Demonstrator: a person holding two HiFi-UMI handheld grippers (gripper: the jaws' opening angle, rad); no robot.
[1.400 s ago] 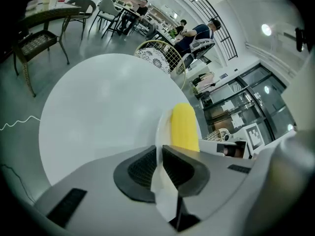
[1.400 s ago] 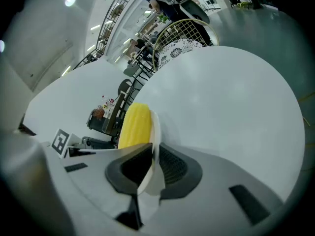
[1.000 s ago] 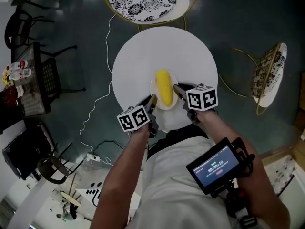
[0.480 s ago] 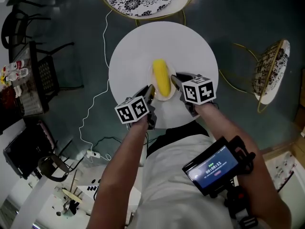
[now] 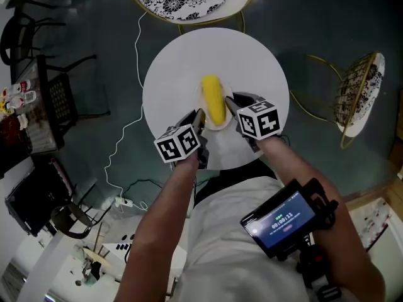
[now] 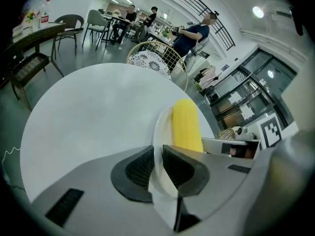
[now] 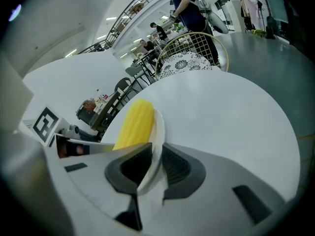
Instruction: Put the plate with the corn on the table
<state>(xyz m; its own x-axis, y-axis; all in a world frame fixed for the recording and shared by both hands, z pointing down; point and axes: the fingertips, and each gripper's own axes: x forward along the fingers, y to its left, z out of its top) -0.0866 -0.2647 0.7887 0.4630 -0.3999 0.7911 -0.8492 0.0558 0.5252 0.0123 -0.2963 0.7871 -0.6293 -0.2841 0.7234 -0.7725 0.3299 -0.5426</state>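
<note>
Gripping, left: left gripper point(image 6: 158, 165) has its jaws closed on one rim of the small white round plate point(image 6: 158, 132).
Gripping, right: right gripper point(image 7: 153, 163) clamps the opposite rim.
Load: yellow corn cob point(image 5: 213, 99) lies along the plate.
Place: centre of the head view, over the round white table point(image 5: 189, 55); whether the plate touches it, I cannot tell.
</note>
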